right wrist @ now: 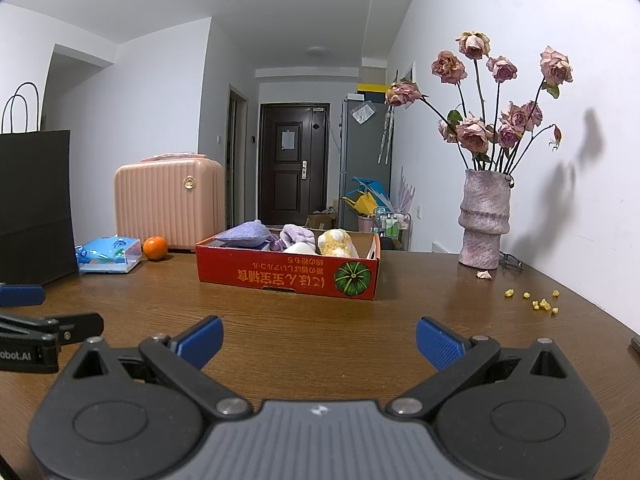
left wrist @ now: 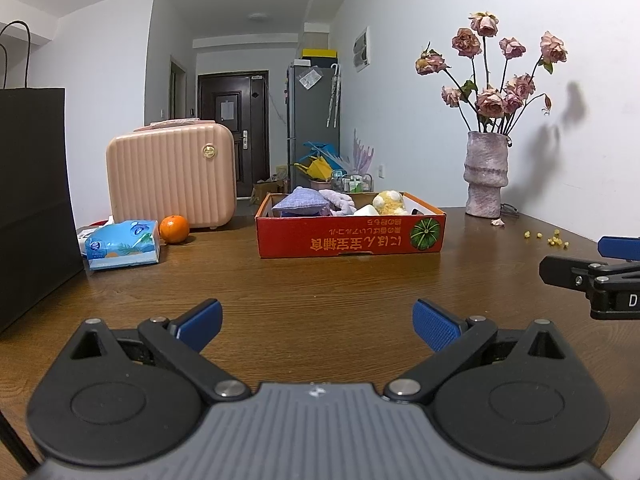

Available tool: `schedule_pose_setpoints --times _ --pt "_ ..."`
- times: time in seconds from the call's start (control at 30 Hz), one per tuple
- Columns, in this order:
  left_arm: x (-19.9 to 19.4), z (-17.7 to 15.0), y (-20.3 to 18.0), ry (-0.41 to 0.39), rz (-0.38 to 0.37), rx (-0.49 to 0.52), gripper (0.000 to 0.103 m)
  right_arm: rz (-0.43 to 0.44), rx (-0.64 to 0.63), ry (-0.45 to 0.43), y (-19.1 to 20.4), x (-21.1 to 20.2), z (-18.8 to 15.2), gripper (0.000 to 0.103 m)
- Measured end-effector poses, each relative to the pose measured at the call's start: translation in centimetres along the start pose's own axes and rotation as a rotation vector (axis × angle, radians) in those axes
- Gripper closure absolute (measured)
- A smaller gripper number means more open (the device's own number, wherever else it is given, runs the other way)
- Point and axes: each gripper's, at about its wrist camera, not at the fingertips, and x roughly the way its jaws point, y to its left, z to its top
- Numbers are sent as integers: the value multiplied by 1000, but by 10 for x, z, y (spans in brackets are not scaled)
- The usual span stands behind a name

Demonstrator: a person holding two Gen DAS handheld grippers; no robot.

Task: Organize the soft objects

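A red cardboard box (left wrist: 348,236) (right wrist: 286,278) stands on the wooden table ahead of both grippers. It holds soft things: a purple-blue cushion (left wrist: 298,202) (right wrist: 246,232), a lilac cloth (left wrist: 340,200) (right wrist: 296,234), a white piece (left wrist: 366,211) (right wrist: 300,248) and a yellow-white plush (left wrist: 390,202) (right wrist: 338,243). My left gripper (left wrist: 318,326) is open and empty, low over the table, short of the box. My right gripper (right wrist: 320,344) is open and empty too, beside it on the right.
A blue tissue pack (left wrist: 122,244) (right wrist: 108,256), an orange (left wrist: 174,229) (right wrist: 155,248) and a pink case (left wrist: 170,176) (right wrist: 168,204) stand at the left. A black paper bag (left wrist: 34,200) (right wrist: 34,204) is far left. A vase of dried roses (left wrist: 486,172) (right wrist: 484,218) and yellow crumbs (right wrist: 540,303) are at the right.
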Motion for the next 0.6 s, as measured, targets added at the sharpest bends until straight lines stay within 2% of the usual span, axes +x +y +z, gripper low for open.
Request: schedule_pose_setpoints --times 0.6 --pt "-1 -1 -1 -8 -18 -1 0 0 2 5 -1 1 -1 0"
